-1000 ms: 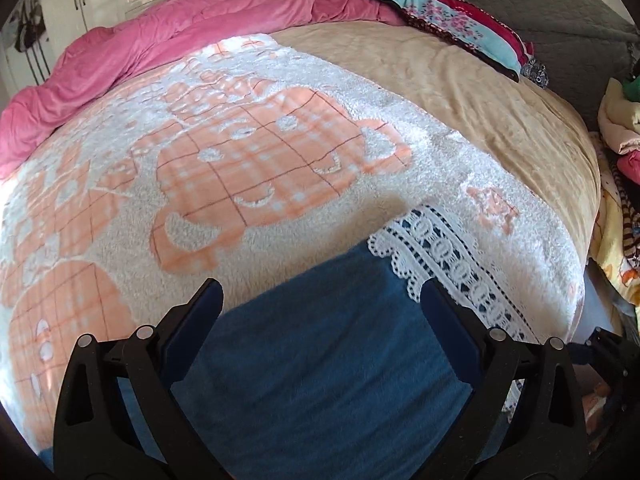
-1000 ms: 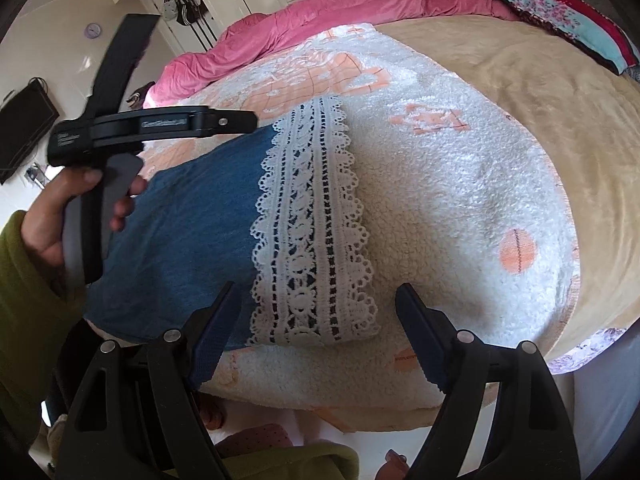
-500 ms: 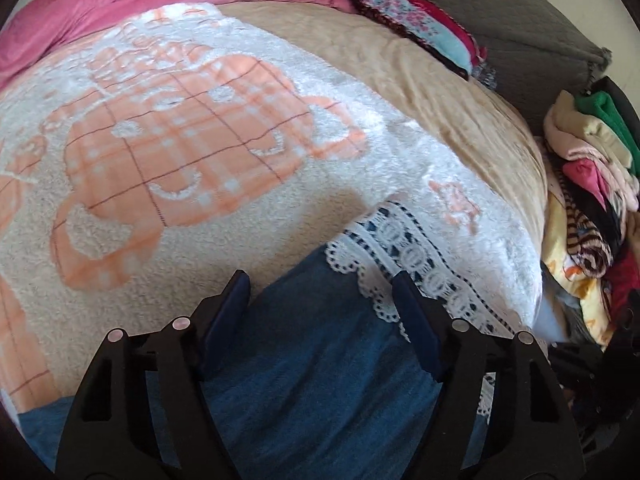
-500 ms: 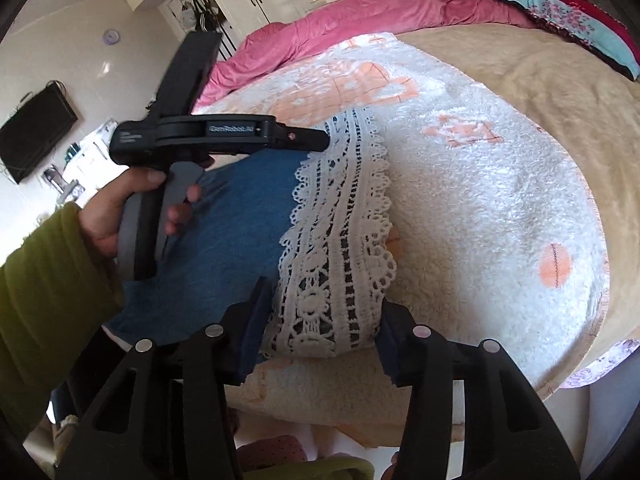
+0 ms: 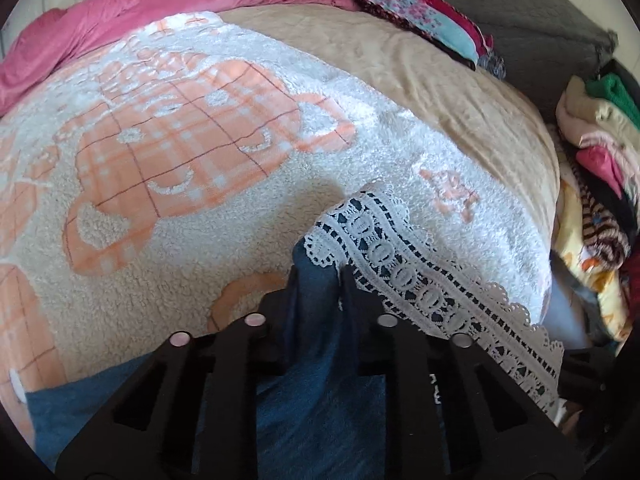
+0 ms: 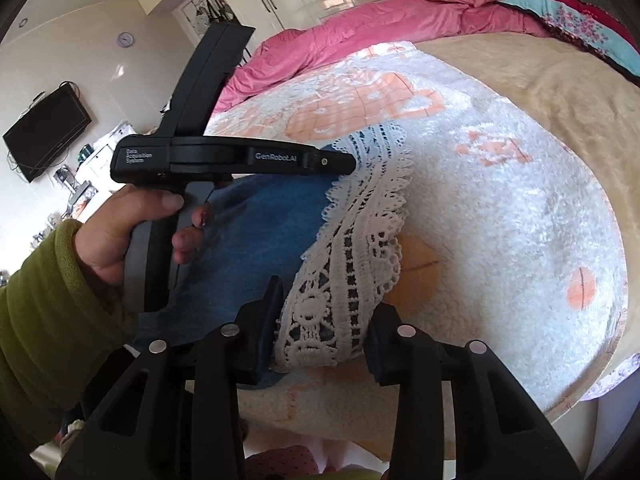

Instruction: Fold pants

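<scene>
Blue denim pants (image 5: pixel 320 400) with a white lace hem (image 5: pixel 420 292) lie on a white and orange fleece blanket (image 5: pixel 180 160) on the bed. My left gripper (image 5: pixel 319 280) is closing, and its pads pinch a ridge of denim beside the far end of the lace. In the right wrist view that gripper (image 6: pixel 346 164) is held by a hand (image 6: pixel 120 232) in a green sleeve, over the pants (image 6: pixel 260 232). My right gripper (image 6: pixel 325 312) is closing too, with the near end of the lace hem (image 6: pixel 352 248) bunched between its pads.
A pink duvet (image 5: pixel 140 4) and a flowered cloth (image 5: pixel 420 16) lie at the far side of the bed. A pile of clothes (image 5: pixel 600 160) stands to the right. The bed's near edge (image 6: pixel 592 392) is close to my right gripper. A TV (image 6: pixel 48 132) hangs on the left wall.
Both grippers went from wide open to closed on the pants' hem. The fabric now stands bunched in a ridge between each pair of pads.
</scene>
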{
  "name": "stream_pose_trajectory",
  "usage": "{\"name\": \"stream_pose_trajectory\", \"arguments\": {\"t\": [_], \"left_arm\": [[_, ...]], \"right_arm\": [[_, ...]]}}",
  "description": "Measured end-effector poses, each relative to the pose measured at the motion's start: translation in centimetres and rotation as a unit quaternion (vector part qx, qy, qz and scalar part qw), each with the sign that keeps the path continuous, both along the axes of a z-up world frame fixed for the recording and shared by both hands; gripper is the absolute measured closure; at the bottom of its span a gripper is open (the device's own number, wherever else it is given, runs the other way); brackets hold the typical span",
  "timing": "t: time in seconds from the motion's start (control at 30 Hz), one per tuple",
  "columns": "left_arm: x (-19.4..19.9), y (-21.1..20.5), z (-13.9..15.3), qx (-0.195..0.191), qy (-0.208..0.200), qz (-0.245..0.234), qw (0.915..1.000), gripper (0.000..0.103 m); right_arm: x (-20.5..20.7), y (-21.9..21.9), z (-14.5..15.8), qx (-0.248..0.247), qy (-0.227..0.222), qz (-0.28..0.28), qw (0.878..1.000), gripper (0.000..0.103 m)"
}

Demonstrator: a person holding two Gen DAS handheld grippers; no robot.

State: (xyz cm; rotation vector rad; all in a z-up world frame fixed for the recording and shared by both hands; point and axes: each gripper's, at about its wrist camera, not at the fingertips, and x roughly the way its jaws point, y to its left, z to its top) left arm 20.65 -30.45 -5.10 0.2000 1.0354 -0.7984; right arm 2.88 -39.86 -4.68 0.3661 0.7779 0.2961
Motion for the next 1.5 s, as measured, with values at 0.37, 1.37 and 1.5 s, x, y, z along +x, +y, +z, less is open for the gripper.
{"name": "stream_pose_trajectory", "arguments": {"t": [0.37,1.37,1.5], "left_arm": [[-0.4,10.2,5.2,-0.15,-0.006,0.063,0.9867,0.095],[-3.8,33.1,0.2,-0.341,0.094,0.285,0.8909,0.052],[-4.3,33.7,0.3,-0.361,0.094,0.294,0.88,0.047]], "right_arm": [[0.1,5.8,4.9,-0.018,-0.074,0.091,0.993,0.071],[-2.1,24.6,1.1,-0.255,-0.129,0.273,0.919,0.055],[-2.9,24.4,0.1,-0.255,-0.124,0.276,0.918,0.055]]}}
